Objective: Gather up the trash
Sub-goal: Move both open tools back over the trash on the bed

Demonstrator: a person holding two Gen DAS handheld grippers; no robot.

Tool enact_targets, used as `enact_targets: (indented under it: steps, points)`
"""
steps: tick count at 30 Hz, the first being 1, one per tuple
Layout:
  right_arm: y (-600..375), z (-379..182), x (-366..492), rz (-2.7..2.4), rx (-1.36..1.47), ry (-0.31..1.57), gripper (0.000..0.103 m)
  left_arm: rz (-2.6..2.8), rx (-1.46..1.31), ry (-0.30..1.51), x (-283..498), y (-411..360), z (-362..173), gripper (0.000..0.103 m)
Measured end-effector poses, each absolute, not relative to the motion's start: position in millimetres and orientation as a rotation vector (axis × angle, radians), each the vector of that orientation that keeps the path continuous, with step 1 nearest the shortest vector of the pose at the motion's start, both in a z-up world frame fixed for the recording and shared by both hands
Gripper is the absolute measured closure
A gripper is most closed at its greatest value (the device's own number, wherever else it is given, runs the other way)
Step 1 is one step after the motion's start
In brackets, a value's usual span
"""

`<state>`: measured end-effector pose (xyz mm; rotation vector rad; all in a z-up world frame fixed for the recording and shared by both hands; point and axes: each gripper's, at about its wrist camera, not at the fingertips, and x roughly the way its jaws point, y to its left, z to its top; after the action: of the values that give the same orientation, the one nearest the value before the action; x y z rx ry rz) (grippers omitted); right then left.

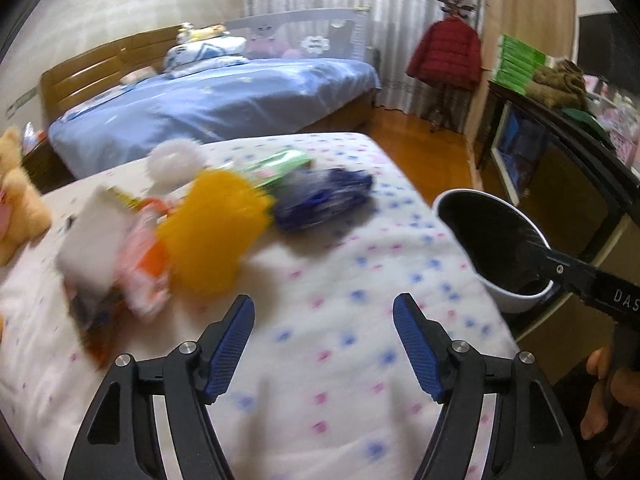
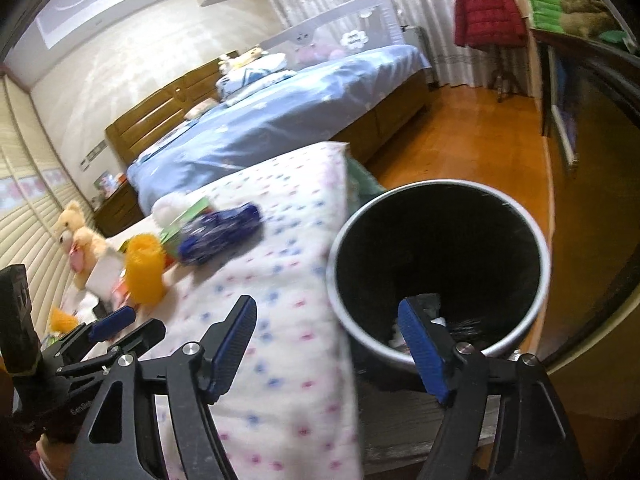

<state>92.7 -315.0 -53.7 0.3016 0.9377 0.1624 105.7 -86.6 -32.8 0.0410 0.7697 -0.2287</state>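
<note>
Trash lies on a white dotted blanket [image 1: 340, 280]: a blue wrapper [image 1: 324, 198], a green packet [image 1: 280, 166], a yellow mesh thing [image 1: 212, 232], a white box [image 1: 94, 246] and orange-pink wrappers [image 1: 148, 268]. My left gripper [image 1: 324, 340] is open and empty, above the blanket in front of the pile. A white bin with a black liner [image 2: 440, 264] stands off the bed's right edge; it also shows in the left wrist view [image 1: 492, 240]. My right gripper [image 2: 328, 344] is open and empty, straddling the bin's near rim. The blue wrapper [image 2: 218, 232] and yellow thing [image 2: 145, 268] also show in the right wrist view.
A teddy bear [image 2: 78, 236] sits at the blanket's left. A blue-covered bed [image 1: 216, 100] lies behind. A red jacket [image 1: 446, 54] hangs on a stand. A dark cabinet [image 1: 560, 160] runs along the right, over a wooden floor [image 2: 460, 144].
</note>
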Motion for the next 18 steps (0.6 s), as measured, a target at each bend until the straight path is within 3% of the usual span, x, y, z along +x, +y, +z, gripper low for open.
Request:
enact_targets:
  steps: [18]
  points:
    - [-210.9,-64.1,87.7,0.343,0.256,0.969,0.028,-0.052,-0.060,0.772,54.9,15.7,-31.0,0.032]
